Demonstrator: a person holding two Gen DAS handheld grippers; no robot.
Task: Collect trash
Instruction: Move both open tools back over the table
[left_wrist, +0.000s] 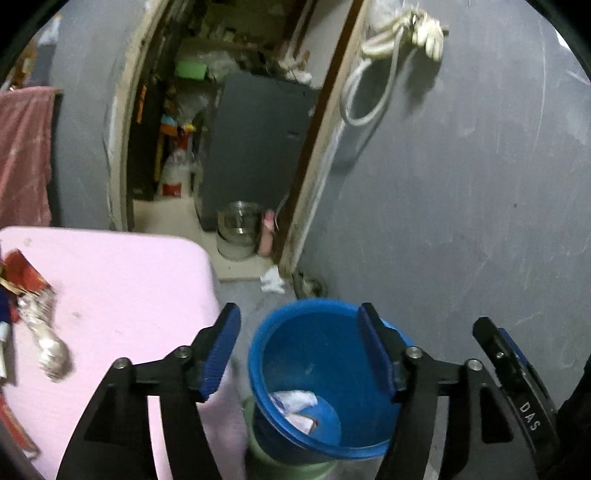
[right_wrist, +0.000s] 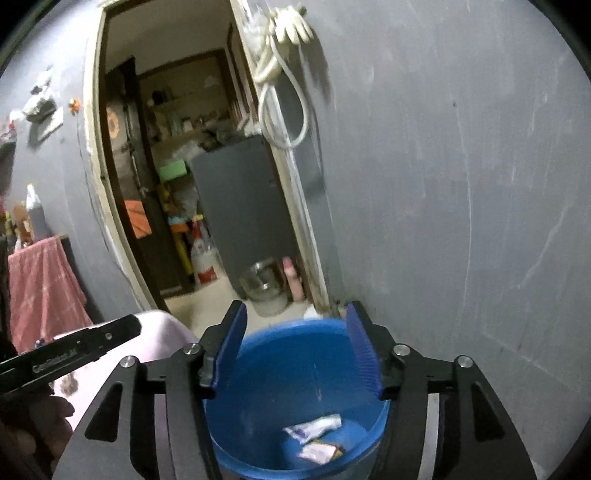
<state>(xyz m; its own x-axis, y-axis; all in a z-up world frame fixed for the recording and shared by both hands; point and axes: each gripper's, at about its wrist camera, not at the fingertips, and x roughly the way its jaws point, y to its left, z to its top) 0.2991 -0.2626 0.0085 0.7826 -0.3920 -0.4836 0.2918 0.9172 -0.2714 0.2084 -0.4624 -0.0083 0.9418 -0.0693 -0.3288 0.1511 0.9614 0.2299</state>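
Hovering over the blue bin, both the left hand-held gripper and right hand-held gripper gape empty; crumpled wrappers lie inside, more litter waits on the pink tabletop, left.

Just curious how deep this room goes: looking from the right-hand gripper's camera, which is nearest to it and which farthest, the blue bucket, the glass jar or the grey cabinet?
1. Blue bucket, directly below the right gripper.
2. Glass jar, on the doorway floor.
3. Grey cabinet, behind the jar.
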